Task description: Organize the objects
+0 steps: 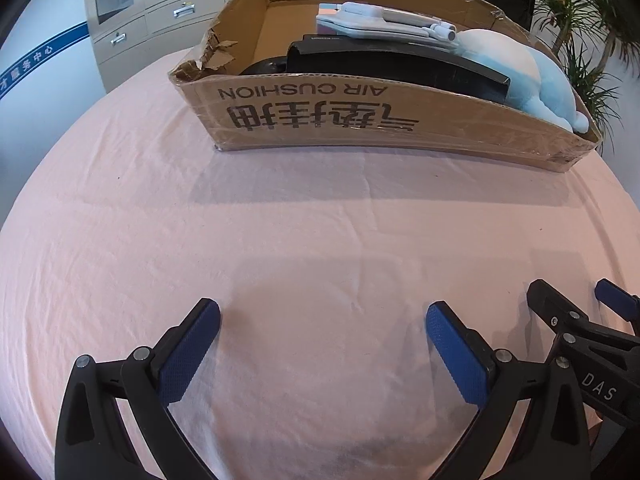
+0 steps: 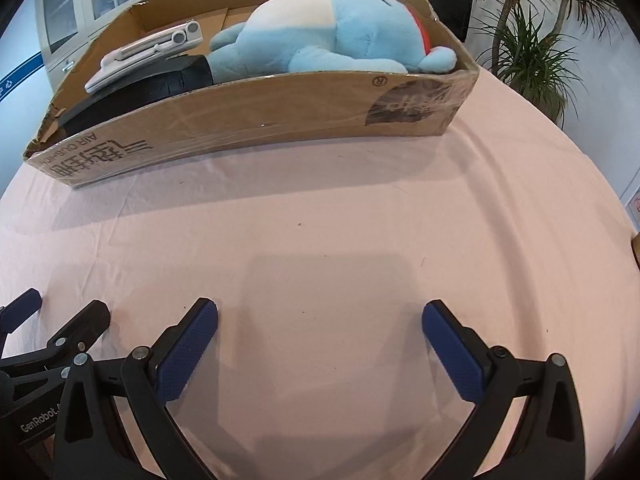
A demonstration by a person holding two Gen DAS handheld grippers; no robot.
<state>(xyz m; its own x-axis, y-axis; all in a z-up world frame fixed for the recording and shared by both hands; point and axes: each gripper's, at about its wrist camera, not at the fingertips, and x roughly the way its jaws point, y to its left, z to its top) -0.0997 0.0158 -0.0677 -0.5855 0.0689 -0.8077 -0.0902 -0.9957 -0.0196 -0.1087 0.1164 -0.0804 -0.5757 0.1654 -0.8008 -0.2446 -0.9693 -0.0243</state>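
Your left gripper [image 1: 323,322] is spread wide with nothing between its blue pads [image 1: 188,354]; it hangs just above the near part of the table, over the pink tablecloth [image 1: 280,216]. Your right gripper [image 2: 320,320] is likewise spread and holds nothing, over the same near stretch of cloth. Each shows at the edge of the other's view, so the two sit close side by side, left of right.

The cardboard box [image 1: 360,120] stands toward the table's far edge, well apart from both grippers, its long wall facing you with "AIR CUSHION" printed upside down. Its left near corner is torn.

Contents, all inside the box:
- Blue and white plush toy [image 2: 332,36], lying on its side at the right end, pressed against the near wall and right corner.
- Black box-like item [image 1: 396,66], left of the plush and touching it; the small print on it is too small to read reliably.
- White folding stand [image 1: 384,24], resting flat on top of the black item.
- A dark rounded object [image 1: 266,67] at the black item's left end; you cannot tell what it is.

Grey cabinet [image 1: 160,12] and potted plant [image 2: 528,32] stand beyond the table.
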